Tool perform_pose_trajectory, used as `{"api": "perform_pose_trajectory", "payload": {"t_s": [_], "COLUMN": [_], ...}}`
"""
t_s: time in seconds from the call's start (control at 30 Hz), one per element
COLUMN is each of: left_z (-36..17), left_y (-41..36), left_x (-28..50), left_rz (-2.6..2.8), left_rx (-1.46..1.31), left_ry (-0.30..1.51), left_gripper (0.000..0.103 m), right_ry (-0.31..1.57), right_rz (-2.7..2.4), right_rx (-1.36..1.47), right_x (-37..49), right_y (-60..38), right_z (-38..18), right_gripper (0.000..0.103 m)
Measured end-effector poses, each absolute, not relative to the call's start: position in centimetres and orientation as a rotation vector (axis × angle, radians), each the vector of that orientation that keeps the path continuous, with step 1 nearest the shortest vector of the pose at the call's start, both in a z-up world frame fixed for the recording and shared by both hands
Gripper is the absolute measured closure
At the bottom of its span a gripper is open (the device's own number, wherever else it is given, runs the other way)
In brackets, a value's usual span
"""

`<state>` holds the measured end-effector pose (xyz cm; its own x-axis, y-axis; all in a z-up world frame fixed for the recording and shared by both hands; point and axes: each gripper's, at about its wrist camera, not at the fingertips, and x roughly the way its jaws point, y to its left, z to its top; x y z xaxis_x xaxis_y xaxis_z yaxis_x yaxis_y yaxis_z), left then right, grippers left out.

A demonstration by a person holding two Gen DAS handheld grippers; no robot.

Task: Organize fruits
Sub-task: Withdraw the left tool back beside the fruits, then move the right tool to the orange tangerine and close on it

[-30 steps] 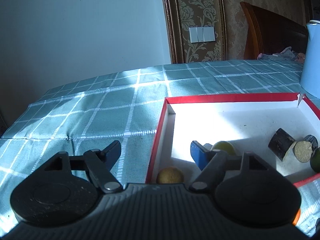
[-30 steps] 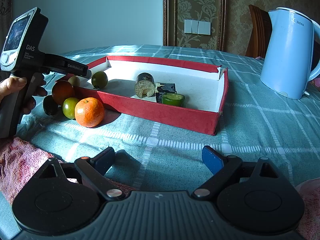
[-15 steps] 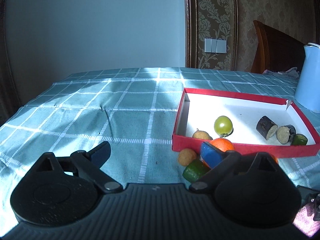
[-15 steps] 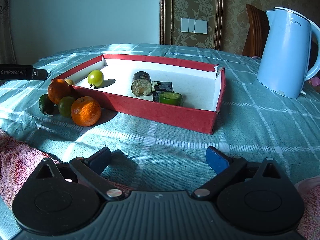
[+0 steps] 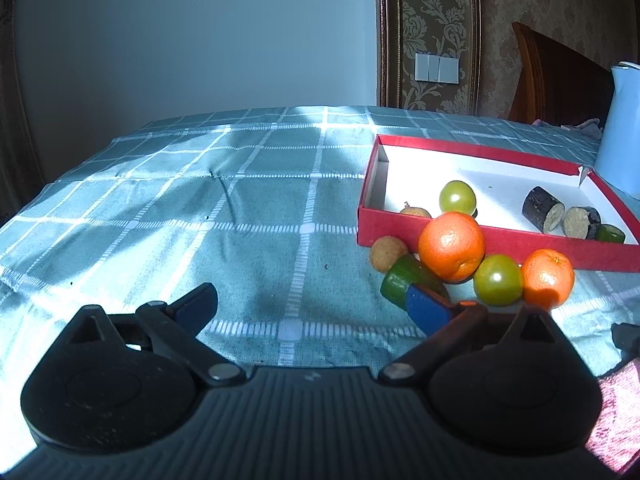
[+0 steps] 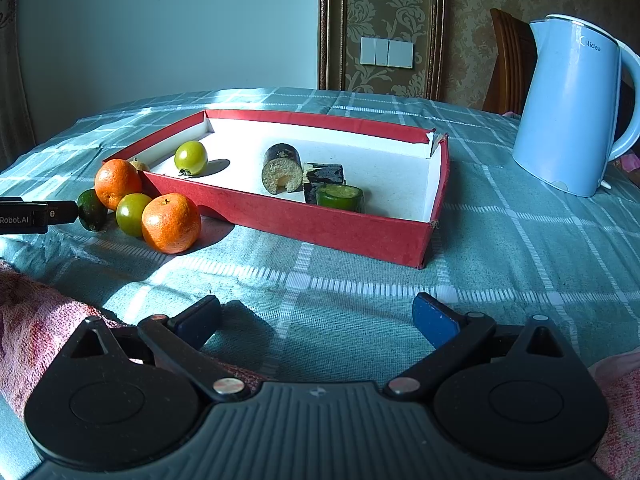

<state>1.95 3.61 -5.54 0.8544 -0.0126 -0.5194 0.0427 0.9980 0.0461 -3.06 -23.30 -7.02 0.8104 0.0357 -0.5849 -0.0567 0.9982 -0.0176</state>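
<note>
Beside the shallow red cardboard box [image 5: 472,238], two round oranges [image 5: 451,246], a green tomato and other loose pieces await sorting before the left gripper [image 5: 314,305], spread empty. From the right, the right gripper [image 6: 316,318] gapes unloaded; several pieces already boxed.

Kettle [image 6: 568,108]: "Midea" printed near its top, first letter partly unclear. Left gripper [image 6: 38,216] body, at the frame's edge beside the fruits: cut-off "Robot.AI".
</note>
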Motion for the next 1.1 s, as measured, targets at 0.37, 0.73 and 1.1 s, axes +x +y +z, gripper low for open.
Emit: {"api": "perform_pose_trajectory", "payload": {"t_s": [0.37,0.73,1.1], "left_z": [-6.3,-6.5,-6.6], "left_y": [4.3,4.6,4.4], "left_x": [1.6,1.8,2.0], "left_rz": [-0.052,-0.057,-0.049], "left_rx": [0.049,0.042,0.051], "left_ry": [0.567,0.581,0.590], "left_gripper": [0.003,0.002,0.000], "right_ry": [0.600,0.542,0.562], "right_rz": [0.084,0.169,0.213], "right_rx": [0.001,-0.060,-0.065], "right_x": [-3.1,-2.1,0.3], "right_y": [-22.6,-18.9,-16.9], "right_z": [-6.3,-4.4,-4.3], "right_gripper": [0.000,0.001,0.014]}}
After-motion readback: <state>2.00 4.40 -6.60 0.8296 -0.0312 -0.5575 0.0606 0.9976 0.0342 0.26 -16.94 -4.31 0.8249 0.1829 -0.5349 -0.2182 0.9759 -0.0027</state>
